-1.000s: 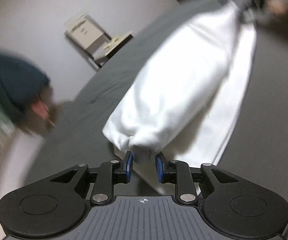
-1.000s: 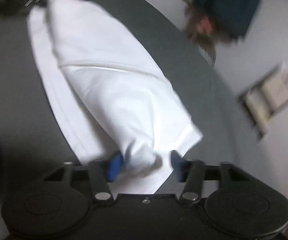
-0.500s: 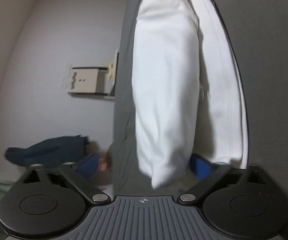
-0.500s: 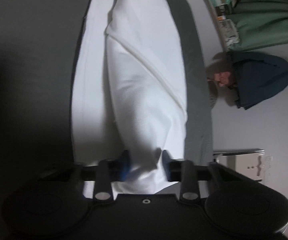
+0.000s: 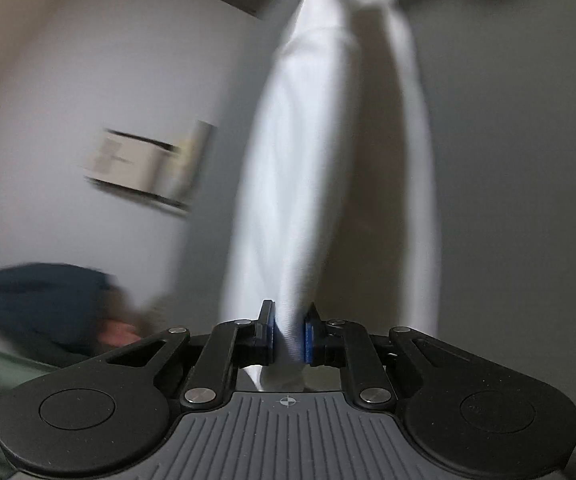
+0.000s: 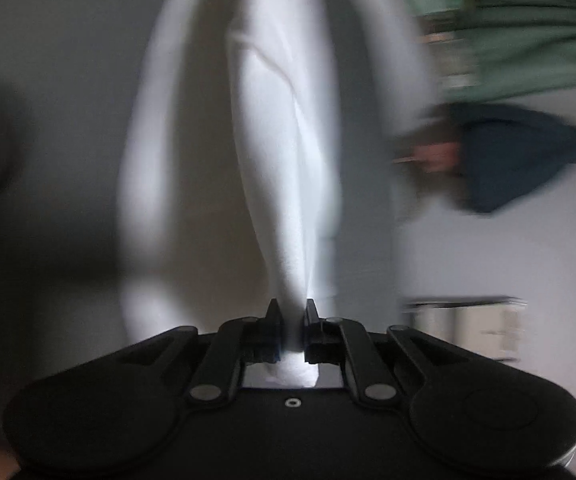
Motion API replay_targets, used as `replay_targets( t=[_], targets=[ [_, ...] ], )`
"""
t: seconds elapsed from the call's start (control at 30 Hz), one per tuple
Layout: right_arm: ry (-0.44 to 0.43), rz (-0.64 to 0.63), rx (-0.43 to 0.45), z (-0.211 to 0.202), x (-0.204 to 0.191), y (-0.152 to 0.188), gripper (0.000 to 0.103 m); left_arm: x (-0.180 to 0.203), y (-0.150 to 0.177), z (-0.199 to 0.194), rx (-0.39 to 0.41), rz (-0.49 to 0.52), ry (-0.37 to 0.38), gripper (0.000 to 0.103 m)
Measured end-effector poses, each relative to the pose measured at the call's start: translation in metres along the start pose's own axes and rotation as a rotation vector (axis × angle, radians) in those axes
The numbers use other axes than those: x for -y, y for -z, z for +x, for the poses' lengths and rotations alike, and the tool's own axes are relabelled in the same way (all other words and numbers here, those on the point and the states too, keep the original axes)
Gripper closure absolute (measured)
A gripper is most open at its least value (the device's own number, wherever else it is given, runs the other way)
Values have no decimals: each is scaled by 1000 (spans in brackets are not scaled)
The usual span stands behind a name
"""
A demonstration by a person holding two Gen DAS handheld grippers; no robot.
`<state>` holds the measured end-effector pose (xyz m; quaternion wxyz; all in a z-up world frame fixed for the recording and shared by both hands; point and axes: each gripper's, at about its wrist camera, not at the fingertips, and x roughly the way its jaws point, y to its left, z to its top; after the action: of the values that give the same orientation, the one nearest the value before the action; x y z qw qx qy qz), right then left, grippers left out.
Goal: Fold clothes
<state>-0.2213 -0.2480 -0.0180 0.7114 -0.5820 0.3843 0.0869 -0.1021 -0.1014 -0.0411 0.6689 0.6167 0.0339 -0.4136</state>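
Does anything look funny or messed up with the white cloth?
Nothing stands out. The white cloth garment hangs stretched between the left tongs and right tongs, both pinching it. The pictures are blurry, so small wrinkles can't be judged.

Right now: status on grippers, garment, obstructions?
Left gripper shut on white garment. Right gripper shut on it too. Garment stretched between them. Frames blurred; nothing seen blocking.

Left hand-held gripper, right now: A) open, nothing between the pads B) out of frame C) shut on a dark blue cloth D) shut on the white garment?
D: the left hand-held gripper has its blue pads pinched on a fold of the white garment, which stretches away from it toward the top of the left wrist view.
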Motion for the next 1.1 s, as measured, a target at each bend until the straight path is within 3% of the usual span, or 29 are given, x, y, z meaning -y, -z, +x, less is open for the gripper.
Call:
replay_targets(
  t=[0.03,0.07,0.2,0.3,0.4,0.5,0.57,0.63,0.7,0.77,0.87,0.93,1.0,1.1],
  targets=[
    [-26,-25,-4,4,-11,-2,94,6,3,6,-26,-21,43,89],
    [-32,-35,-4,7,-16,-4,94,4,5,6,-31,-49,37,89],
    [41,27,5,8,-6,-6,93,-8,13,7,-33,-175,42,89],
    [-42,49,-10,12,-8,-5,93,-10,14,6,-53,-272,112,88],
    [-133,132,-12,16,0,-1,78,-9,16,3,-71,-330,156,81],
    [-275,321,22,9,26,17,69,-31,26,4,-72,-477,191,64],
    [-377,454,52,3,47,31,69,-43,43,-8,-55,-589,205,39],
    [-445,600,99,-3,77,49,69,-55,61,-21,-28,-687,199,31],
    [-463,783,143,-5,106,70,68,-69,78,-34,10,-780,162,30],
    [-424,1002,165,7,141,87,60,-92,87,-31,57,-907,108,30],
    [-357,1311,68,45,170,115,61,-119,109,-18,139,-1184,18,30],
    [-369,1469,9,73,179,124,62,-126,117,10,116,-1371,-19,30],
    [-397,1603,-39,100,185,129,62,-127,121,49,63,-1546,38,30],
    [-437,1711,-97,128,186,134,62,-117,119,88,35,-1662,117,31]
  ],
)
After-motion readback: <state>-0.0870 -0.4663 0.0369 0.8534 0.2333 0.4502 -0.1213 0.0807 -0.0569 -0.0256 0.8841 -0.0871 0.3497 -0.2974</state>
